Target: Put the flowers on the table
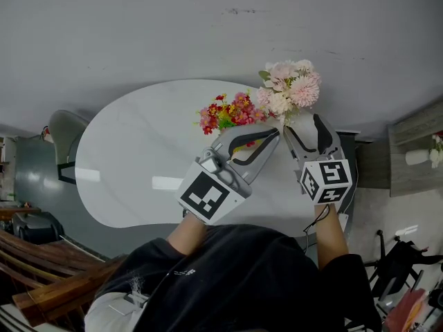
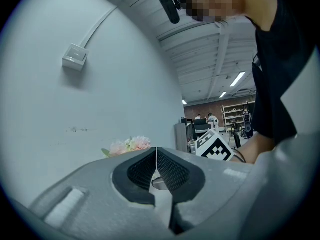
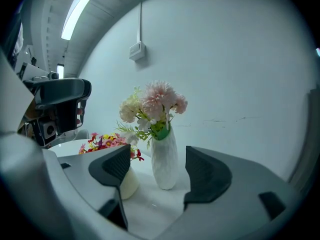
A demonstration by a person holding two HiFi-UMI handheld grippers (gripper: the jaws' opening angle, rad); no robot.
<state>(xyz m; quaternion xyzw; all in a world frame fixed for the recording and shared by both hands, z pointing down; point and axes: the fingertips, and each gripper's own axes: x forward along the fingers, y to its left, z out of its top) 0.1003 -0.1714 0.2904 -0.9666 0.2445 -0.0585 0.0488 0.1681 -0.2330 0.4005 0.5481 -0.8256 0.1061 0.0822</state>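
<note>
A white ribbed vase (image 3: 164, 163) with pink and cream flowers (image 1: 289, 85) stands upright on the white oval table (image 1: 138, 158), near its far right edge. Beside it, a shorter cream vase (image 3: 128, 185) holds red, yellow and pink flowers (image 1: 228, 113). My right gripper (image 1: 302, 122) is open just short of the white vase, which shows ahead in the gap between its jaws (image 3: 160, 160), untouched by the pads. My left gripper (image 1: 275, 134) hangs over the table by the red bunch, jaws shut with nothing between them (image 2: 156, 166). The pink flowers (image 2: 131, 144) peek over its tips.
A grey wall (image 1: 208, 26) runs close behind the table and vases. A pale chair (image 1: 66, 133) stands at the table's left end. Wooden slats (image 1: 41, 268) lie lower left. A cabinet (image 1: 415, 140) stands at the right.
</note>
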